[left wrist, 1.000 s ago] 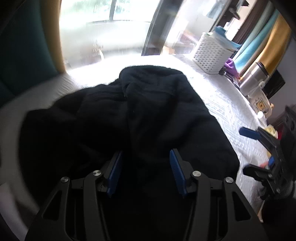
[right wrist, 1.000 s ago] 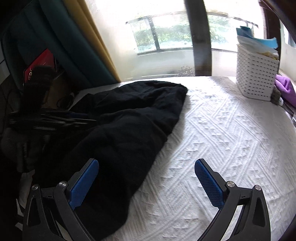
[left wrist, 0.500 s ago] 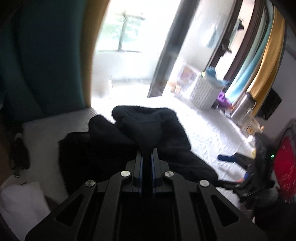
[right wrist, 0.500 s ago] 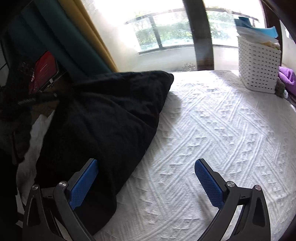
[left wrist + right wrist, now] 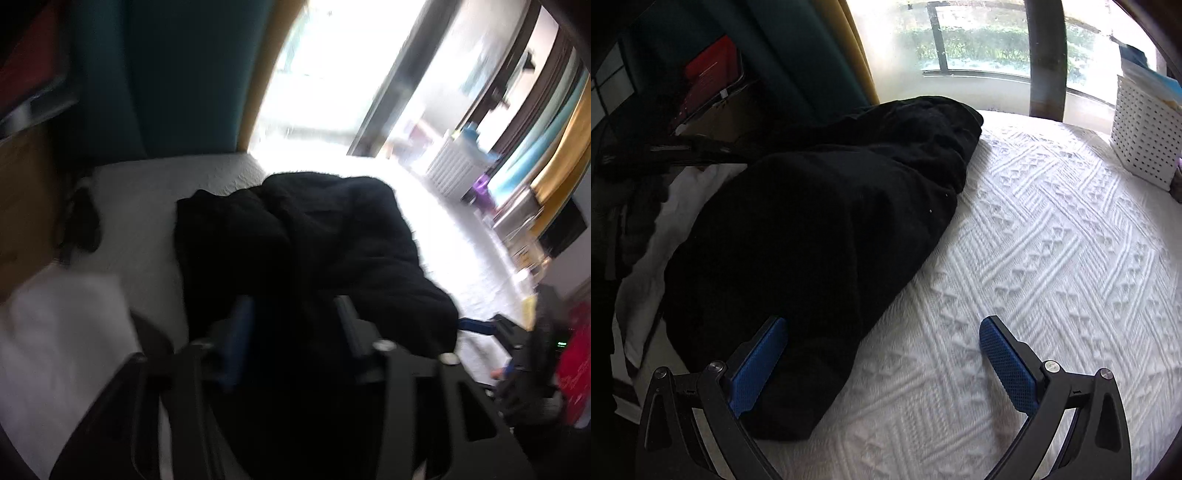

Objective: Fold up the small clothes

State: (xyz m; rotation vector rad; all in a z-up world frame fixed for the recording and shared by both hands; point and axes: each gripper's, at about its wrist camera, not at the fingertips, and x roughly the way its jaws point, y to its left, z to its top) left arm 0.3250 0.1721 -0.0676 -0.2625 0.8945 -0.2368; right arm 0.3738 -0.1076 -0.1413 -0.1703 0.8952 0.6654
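I see the black garment [image 5: 820, 236] lying heaped on the white textured bedspread [image 5: 1052, 258], toward its left side. My left hand-held gripper [image 5: 295, 325] has just been opening over the cloth, pads apart with fabric between them. My right hand-held gripper [image 5: 882, 358] stands wide and empty at the near hem. The cloth looks soft, thick and floppy; I'd pinch an edge or corner.

White patterned bedspread [image 5: 1052, 258] — a crumpled black garment [image 5: 812, 229] and white basket [image 5: 1145, 129] on it.
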